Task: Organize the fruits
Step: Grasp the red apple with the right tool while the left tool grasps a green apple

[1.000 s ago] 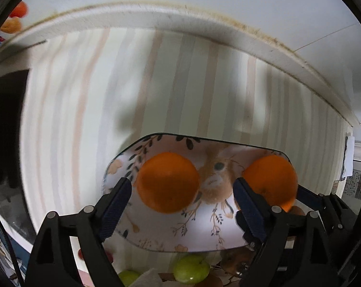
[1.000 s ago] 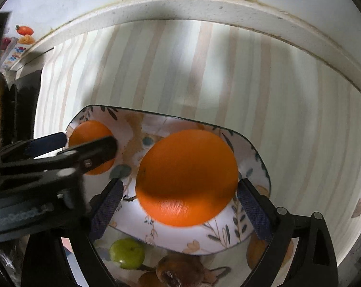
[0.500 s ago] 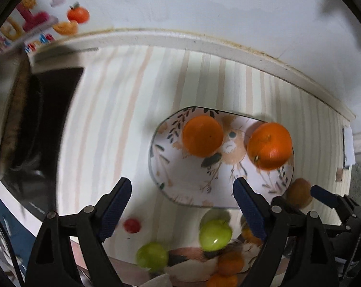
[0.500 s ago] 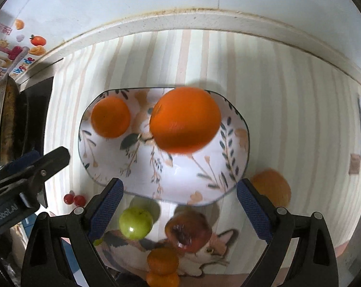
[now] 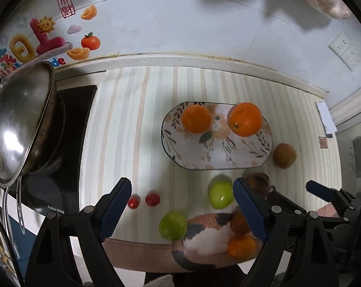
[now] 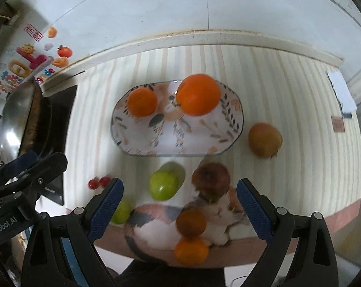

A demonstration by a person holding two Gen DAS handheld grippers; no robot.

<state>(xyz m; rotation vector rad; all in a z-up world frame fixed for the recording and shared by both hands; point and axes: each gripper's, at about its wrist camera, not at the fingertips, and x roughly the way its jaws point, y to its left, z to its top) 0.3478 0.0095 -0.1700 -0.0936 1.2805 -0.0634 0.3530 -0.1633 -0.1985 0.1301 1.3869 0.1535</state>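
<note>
A floral oval plate [image 5: 242,157] [image 6: 137,143] holds two oranges [image 5: 196,119] [image 5: 245,119], also in the right wrist view [image 6: 142,102] [image 6: 198,94]. On the striped mat lie two green fruits [image 5: 220,193] [image 5: 172,225], two small red fruits [image 5: 152,199], a brown-orange fruit [image 5: 284,155] [image 6: 264,140], a dark brown fruit [image 6: 211,176] and small oranges [image 6: 191,251]. My left gripper [image 5: 182,208] and right gripper [image 6: 180,205] are open, empty and held above the near fruits.
A steel wok [image 5: 20,124] sits on a black stove [image 5: 75,110] at the left. A tiled wall [image 5: 180,24] with stickers runs behind. A cat-print patch [image 6: 156,229] marks the mat's near edge.
Both grippers have pulled back and up from the plate, leaving the two oranges on it. Much more of the counter and loose fruit shows now.
</note>
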